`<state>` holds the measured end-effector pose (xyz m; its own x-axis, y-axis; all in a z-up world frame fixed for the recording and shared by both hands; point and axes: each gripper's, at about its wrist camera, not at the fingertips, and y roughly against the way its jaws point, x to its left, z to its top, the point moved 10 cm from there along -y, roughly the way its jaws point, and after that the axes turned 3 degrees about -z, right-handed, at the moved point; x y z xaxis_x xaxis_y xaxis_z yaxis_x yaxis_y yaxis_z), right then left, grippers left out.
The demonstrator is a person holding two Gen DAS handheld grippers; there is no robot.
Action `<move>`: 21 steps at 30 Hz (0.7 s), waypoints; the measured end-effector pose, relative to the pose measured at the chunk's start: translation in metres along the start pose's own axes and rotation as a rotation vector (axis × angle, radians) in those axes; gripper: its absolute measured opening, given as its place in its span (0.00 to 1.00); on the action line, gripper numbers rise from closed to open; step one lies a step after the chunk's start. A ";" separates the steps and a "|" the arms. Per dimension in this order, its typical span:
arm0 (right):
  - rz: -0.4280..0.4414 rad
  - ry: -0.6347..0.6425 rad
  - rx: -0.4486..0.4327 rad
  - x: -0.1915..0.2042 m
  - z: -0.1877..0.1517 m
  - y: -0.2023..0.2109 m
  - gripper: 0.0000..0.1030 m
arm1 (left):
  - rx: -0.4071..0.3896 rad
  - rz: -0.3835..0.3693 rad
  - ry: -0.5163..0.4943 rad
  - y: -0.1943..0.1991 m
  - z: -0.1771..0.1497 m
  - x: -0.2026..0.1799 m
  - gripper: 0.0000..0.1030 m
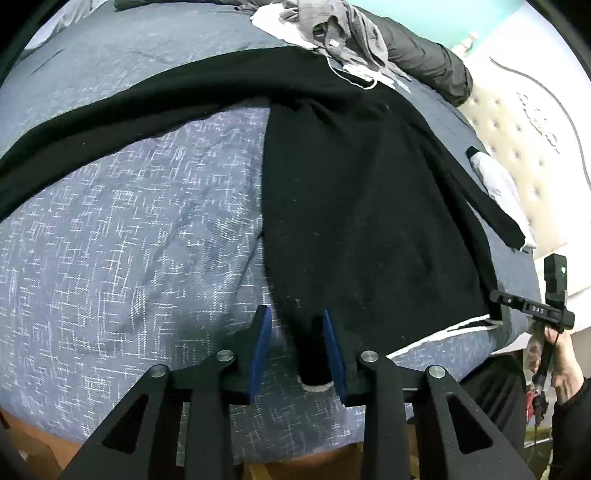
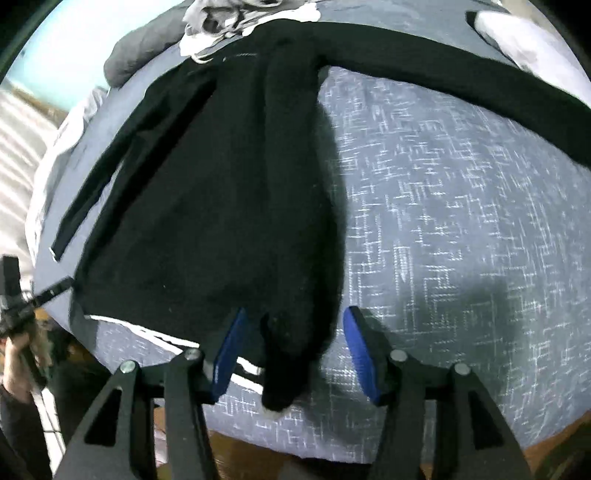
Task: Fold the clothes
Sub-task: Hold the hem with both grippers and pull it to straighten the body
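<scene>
A black long-sleeved sweater (image 1: 369, 203) lies flat on the blue-grey bed cover (image 1: 129, 240), one sleeve stretched out to the left and the other lying along its right side. My left gripper (image 1: 296, 310) is open at the sweater's near left corner, where a rolled black end with a white edge (image 1: 314, 369) sits between the blue pads. In the right wrist view the sweater (image 2: 203, 203) has a thick black band running down its right side. The band's white-tipped end (image 2: 280, 387) lies between the wide-open pads of my right gripper (image 2: 296, 309).
A pile of grey and white clothes (image 1: 332, 33) and a dark bundle (image 1: 424, 55) lie at the far end of the bed. A tufted headboard (image 1: 517, 129) is on the right. A hand (image 1: 565, 365) holds a black device by the bed edge. Wooden floor (image 2: 240, 454) shows below.
</scene>
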<state>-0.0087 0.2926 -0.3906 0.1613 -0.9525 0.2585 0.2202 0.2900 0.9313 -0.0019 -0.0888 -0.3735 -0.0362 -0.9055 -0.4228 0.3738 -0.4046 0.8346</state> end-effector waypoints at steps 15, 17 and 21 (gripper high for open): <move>0.110 -0.137 -0.119 -0.042 0.003 0.038 0.06 | 0.033 0.005 -0.063 -0.019 -0.004 -0.011 0.06; 0.148 -0.169 -0.137 -0.046 -0.002 0.047 0.06 | 0.015 0.011 -0.080 -0.009 -0.002 -0.013 0.06; 0.145 -0.206 -0.103 -0.046 -0.015 0.032 0.06 | -0.009 0.018 -0.099 0.007 0.000 -0.012 0.06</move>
<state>0.0056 0.3474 -0.3769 0.0012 -0.8963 0.4435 0.3078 0.4223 0.8526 0.0013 -0.0806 -0.3630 -0.1208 -0.9212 -0.3699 0.3834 -0.3870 0.8386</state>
